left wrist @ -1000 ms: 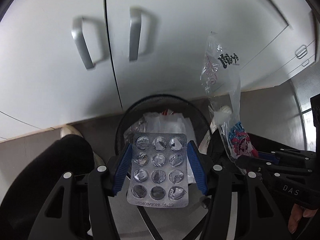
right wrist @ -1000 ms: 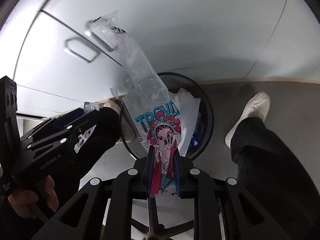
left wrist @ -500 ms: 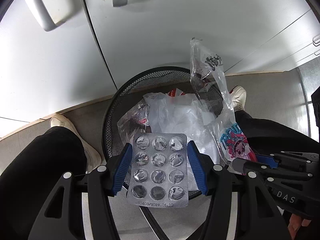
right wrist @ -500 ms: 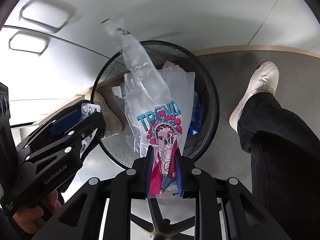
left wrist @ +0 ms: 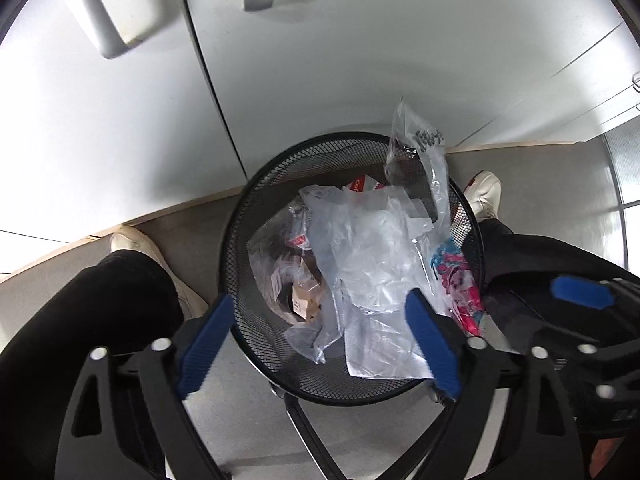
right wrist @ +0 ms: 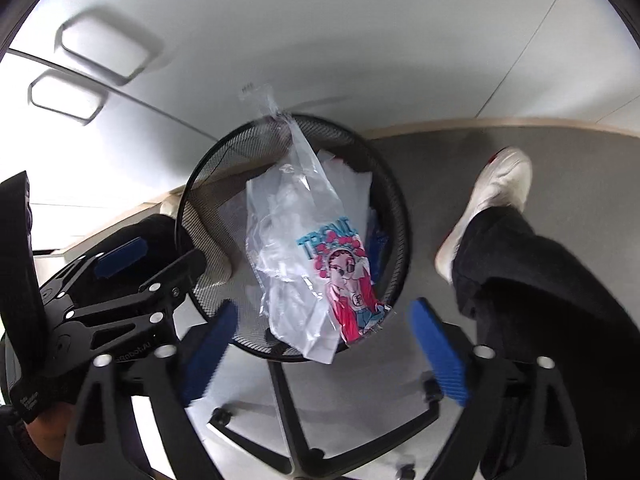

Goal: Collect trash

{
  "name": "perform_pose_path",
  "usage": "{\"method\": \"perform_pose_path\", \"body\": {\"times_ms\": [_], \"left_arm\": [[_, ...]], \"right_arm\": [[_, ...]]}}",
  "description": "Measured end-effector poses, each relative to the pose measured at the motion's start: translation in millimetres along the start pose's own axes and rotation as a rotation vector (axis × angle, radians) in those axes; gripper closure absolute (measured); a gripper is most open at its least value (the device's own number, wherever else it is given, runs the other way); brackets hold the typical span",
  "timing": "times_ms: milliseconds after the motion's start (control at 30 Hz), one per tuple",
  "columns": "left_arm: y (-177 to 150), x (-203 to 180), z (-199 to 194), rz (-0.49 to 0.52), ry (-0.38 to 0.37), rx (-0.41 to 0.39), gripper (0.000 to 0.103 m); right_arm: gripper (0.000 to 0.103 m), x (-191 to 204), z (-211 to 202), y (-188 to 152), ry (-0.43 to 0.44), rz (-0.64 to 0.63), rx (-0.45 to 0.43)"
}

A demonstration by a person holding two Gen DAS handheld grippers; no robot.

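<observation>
While both my tongs, left point(left wrist: 320, 344) and right point(right wrist: 326, 348), have just sprung wide and hold nothing, the printed bag point(right wrist: 344, 280) lies in the mesh bin point(left wrist: 240, 240) atop crumpled plastic point(left wrist: 360, 248) and wrappers.

printed clear wrapper point(right wrist: 320, 264) in black mesh bin point(right wrist: 394, 216), jaws wide apart

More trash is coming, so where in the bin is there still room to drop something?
The wire bin's cupboard-side wall is bare in the right wrist view. The printed bag and clear wrappers crowd the middle and the near rim.
</observation>
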State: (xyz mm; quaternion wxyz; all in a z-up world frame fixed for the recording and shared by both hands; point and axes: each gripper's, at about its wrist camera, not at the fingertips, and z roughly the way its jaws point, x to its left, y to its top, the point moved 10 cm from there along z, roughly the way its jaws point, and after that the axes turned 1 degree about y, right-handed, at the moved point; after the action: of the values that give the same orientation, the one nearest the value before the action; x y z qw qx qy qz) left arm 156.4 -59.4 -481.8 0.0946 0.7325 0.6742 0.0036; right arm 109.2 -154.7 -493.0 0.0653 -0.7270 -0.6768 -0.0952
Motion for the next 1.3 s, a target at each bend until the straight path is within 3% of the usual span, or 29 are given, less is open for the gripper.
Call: {"method": "perform_pose_path", "body": {"times_ms": [100,400,667,800,933,1100,1300], "left_arm": [[1.5,4.9,-8.6,-0.011,0.016,-0.022,0.007],[2.1,13.9,-47.7,-0.044,0.042,-0.090,0.004],[-2.5,17.1,-124.3,-0.063,0.116,-0.255,0.004],[-12.5,11.5,-164.4,-0.073,0.067,-0.311,0.004],[-19.5,6.3,-206.8,-0.078,0.106,-0.394,0.004],[-31.5,-12.9,-238.6,-0.043,0.063,-0.448,0.004],[-41.8,-12.9,-236.2,-0.123,0.005,-0.407,0.004]], "right_arm": [[0.003,-5.9,-17.0,3.2,-0.035,0.015,-0.044],[0.003,-6.4,-87.6,-0.7,-0.107,-0.052,-0.234],[0.003,10.1,-147.2,-26.4,-0.084,-0.146,-0.371],[0.003,18.6,-169.3,-39.2,-0.063,-0.149,-0.429],[0.003,21.2,-188.6,-48.2,-0.038,-0.138,-0.489],[0.003,23.0,-192.8,-59.1,-0.036,-0.126,-0.513],[0.003,18.6,-196.9,-62.7,-0.084,-0.128,-0.534]]}}
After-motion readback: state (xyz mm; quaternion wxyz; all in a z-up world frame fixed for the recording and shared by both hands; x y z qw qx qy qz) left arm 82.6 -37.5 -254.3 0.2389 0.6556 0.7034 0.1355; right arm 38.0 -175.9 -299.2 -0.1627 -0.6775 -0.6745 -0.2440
